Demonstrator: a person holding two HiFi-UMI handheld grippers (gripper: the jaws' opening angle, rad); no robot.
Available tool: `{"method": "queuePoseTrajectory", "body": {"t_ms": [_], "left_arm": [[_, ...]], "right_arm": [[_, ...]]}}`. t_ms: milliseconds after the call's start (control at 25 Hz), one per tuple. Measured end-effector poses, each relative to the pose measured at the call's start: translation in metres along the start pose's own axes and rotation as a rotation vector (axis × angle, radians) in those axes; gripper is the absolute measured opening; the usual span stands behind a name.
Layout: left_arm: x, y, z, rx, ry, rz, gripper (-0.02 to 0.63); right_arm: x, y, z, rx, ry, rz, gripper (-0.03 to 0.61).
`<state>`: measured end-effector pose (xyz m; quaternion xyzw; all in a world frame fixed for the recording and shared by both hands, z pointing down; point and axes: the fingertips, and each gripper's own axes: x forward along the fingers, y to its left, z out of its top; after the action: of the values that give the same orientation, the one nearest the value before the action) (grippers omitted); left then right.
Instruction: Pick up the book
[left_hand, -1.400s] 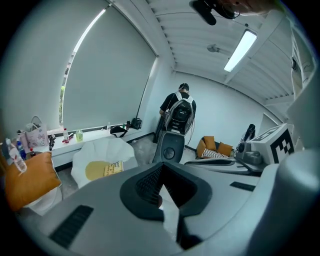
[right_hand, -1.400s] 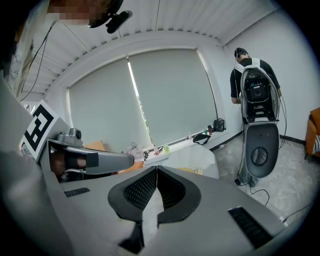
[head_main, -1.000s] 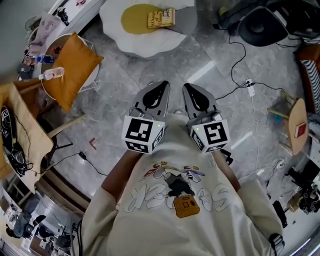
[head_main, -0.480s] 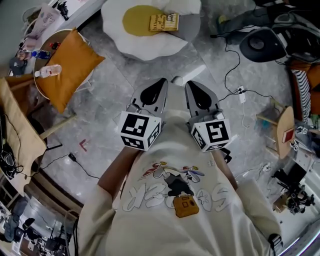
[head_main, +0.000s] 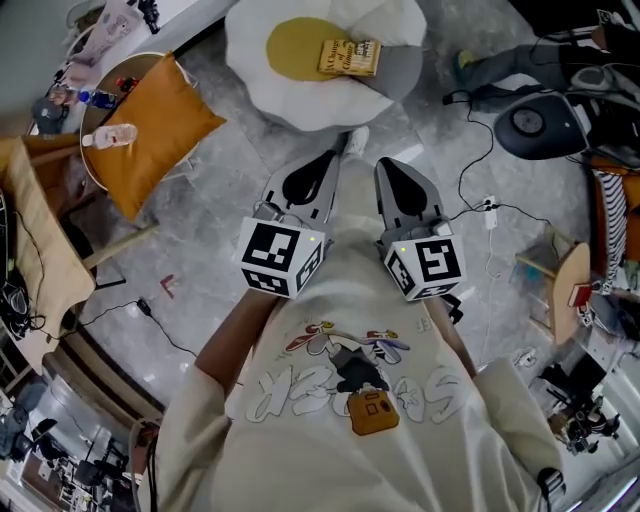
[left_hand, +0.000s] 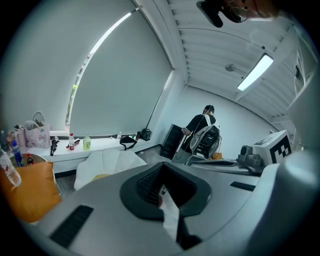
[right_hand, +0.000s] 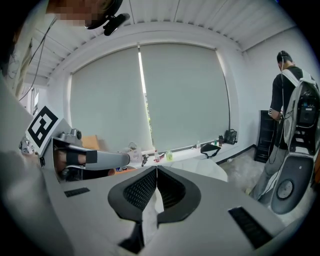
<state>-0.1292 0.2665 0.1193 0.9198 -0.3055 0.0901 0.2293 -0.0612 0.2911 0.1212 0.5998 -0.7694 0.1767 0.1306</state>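
Note:
A yellow book (head_main: 349, 57) lies flat on a white egg-shaped cushion (head_main: 300, 95), by its yellow centre, at the top of the head view. Both grippers are held side by side in front of my chest, pointing toward the cushion and well short of it. My left gripper (head_main: 332, 158) is shut and empty; in the left gripper view its jaws (left_hand: 162, 169) meet, and the cushion (left_hand: 105, 161) shows beyond them. My right gripper (head_main: 386, 163) is also shut and empty, its jaws (right_hand: 156, 168) closed edge to edge. The gripper views do not show the book.
An orange pillow (head_main: 160, 125) and a bottle (head_main: 110, 135) sit on a small round table at the left. Cables and a black round device (head_main: 540, 125) lie on the grey floor at the right. A person with a backpack (right_hand: 295, 115) stands further off.
The cushion and book have come closer and shifted right in the head view as I moved forward. Both grippers stayed shut, side by side.

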Motion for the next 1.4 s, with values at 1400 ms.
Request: {"method": "queuePoseTrajectory", "body": {"t_ms": [1400], "left_arm": [[0.294, 0.056, 0.04, -0.2, 0.199, 0.168, 0.006]], "right_arm": [[0.186, -0.246, 0.053, 0.025, 0.147, 0.247, 0.023]]}}
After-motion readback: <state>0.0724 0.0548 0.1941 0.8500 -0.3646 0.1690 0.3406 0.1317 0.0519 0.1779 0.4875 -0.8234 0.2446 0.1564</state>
